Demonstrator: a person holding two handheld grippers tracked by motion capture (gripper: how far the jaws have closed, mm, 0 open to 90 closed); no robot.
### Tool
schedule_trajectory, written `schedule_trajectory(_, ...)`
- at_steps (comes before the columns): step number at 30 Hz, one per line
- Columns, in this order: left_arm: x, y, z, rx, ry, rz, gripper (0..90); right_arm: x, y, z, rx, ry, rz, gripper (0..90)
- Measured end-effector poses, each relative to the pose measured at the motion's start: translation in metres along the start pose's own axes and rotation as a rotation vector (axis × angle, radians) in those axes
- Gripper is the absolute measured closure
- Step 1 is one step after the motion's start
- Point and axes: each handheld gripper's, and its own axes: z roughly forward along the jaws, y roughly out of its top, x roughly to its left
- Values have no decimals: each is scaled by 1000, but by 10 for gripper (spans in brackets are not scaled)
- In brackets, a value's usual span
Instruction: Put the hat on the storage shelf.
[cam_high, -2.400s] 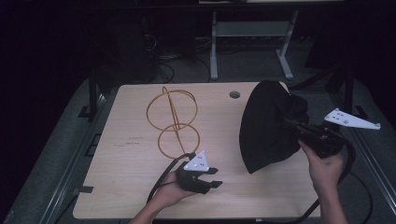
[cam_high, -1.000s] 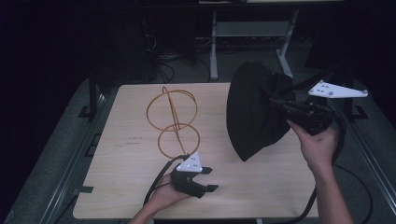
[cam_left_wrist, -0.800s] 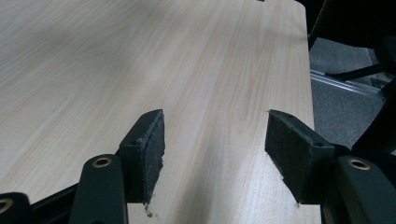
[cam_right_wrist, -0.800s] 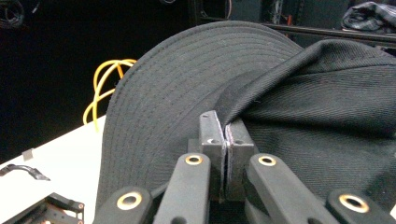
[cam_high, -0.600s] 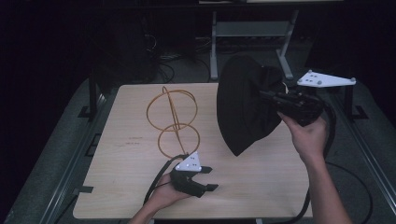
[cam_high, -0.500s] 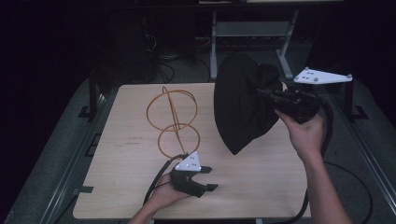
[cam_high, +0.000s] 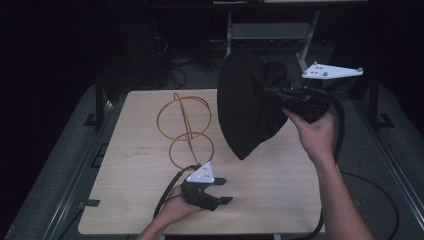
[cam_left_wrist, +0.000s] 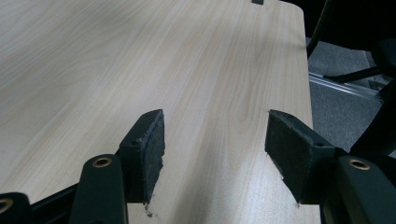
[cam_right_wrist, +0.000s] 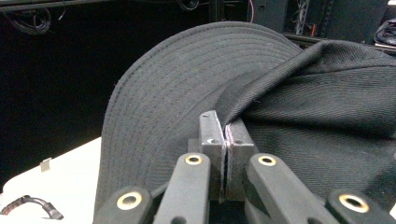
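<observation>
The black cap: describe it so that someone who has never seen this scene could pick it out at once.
Start at the light wooden table. Above its far right part, the right tongs hold up a black cap, shut on the fabric where the stitched brim meets the crown. It is the one dark, soft thing here; the orange wire hoops to its left are thin and bright.

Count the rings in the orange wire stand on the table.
2. The orange wire stand has a larger upper ring toward the table's far side and a smaller lower ring nearer the left gripper.
</observation>
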Motion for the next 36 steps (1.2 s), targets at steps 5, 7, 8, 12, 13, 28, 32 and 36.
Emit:
schedule_trajectory(5,1,0,0,7,2,8,370,4,8,11,-8,17,-11,885)
schedule_trajectory(7,1,0,0,5,0,6,370,5,9,13,-11,23,-10,885)
schedule_trajectory(8,1,0,0,5,-1,5,369,6,10,15,-11,27,-10,885)
schedule_trajectory(12,-1,0,1,4,-15,6,365,10,15,23,-13,44,-17,885)
schedule_trajectory(13,-1,0,0,5,-18,8,365,11,17,25,-17,48,-18,885)
schedule_trajectory(28,-3,-1,2,17,-18,12,365,27,31,57,-30,109,-32,885)
schedule_trajectory(32,-3,-1,2,17,-19,18,362,30,34,65,-29,120,-38,885)
schedule_trajectory(36,-3,-1,3,20,-19,20,360,34,35,73,-29,133,-38,885)
